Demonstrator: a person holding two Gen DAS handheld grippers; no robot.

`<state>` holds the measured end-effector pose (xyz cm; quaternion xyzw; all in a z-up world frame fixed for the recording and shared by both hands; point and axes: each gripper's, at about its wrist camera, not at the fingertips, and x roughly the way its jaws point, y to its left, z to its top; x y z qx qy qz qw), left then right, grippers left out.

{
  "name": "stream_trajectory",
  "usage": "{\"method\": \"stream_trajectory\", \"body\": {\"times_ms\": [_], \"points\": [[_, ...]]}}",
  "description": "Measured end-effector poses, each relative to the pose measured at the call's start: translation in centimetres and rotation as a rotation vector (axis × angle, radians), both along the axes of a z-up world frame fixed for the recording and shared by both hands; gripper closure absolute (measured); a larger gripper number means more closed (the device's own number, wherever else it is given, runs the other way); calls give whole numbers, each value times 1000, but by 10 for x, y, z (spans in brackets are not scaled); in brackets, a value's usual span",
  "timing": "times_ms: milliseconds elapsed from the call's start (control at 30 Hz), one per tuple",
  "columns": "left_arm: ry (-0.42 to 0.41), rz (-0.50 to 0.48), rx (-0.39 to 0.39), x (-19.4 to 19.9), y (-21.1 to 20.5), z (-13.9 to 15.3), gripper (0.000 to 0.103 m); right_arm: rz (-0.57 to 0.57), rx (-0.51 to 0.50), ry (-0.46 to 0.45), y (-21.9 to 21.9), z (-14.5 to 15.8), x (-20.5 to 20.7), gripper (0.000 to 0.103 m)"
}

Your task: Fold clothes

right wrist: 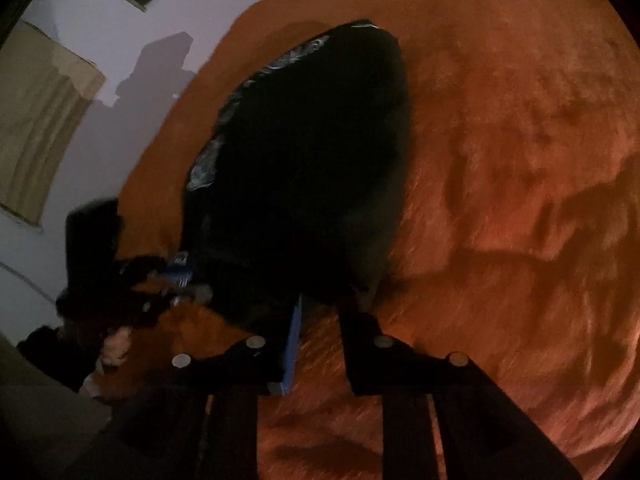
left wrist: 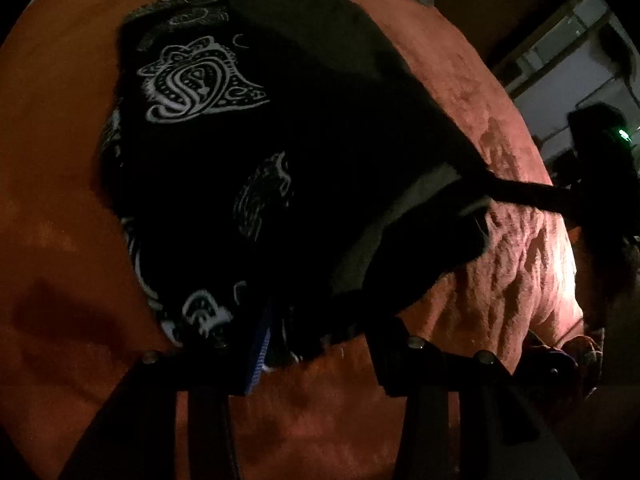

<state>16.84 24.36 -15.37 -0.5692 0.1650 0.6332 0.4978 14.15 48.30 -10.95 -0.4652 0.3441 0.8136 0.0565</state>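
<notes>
A: Where's the black paisley garment point(left wrist: 240, 152)?
B: On the orange blanket point(left wrist: 60, 160), stretching ahead of both tools — long axis running away.
A: Left gripper point(left wrist: 316, 344)?
B: Jaws apart, hem between them.
A: Right gripper point(right wrist: 320, 332)?
B: Narrow gap — I can't tell if it pinches.

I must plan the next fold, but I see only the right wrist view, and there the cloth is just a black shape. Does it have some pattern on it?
Observer: Yes. In the left wrist view the black garment carries white paisley prints.
Operator: And the left gripper, how do its jaws stand?
Observer: The left gripper has its jaws apart. The garment's near edge reaches one finger, and the orange blanket shows in the rest of the gap.
</notes>
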Motion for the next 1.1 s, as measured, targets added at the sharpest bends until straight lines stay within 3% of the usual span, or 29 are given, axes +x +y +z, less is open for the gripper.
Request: {"method": "stream_trajectory", "body": {"times_ms": [67,167,267,433,500,533,567,600,733,800,900,1000,1100], "points": [[-18,-7,24,2,-5,8,58,-67,32,-53,8,-3,2,98],[-41,-18,35,4,-10,14,58,-70,-21,-80,15,-10,4,99],[-58,-19,82,5,-7,27,58,-42,-24,-34,11,2,6,99],[-130,-40,160,2,5,38,57,171,54,140,-23,32,2,99],[-158,-44,132,1,12,25,57,263,102,166,-42,32,-8,93],[-172,-46,117,1,15,19,58,301,134,153,-49,28,-11,90],[-189,-29,110,-1,15,11,72,346,175,120,-59,20,-18,86],[-218,-22,110,-2,15,6,99,381,197,96,-66,16,-21,85],[-281,25,123,-3,3,1,101,508,407,16,-92,3,-25,86],[-311,42,117,-2,-6,2,101,524,458,14,-95,3,-19,99],[-327,24,139,6,-18,6,101,560,429,3,-101,1,-12,100],[-285,8,123,8,-26,4,101,636,364,-28,-106,-9,-5,103],[-341,17,159,1,-30,5,101,664,357,-45,-107,-10,-1,103]]}}
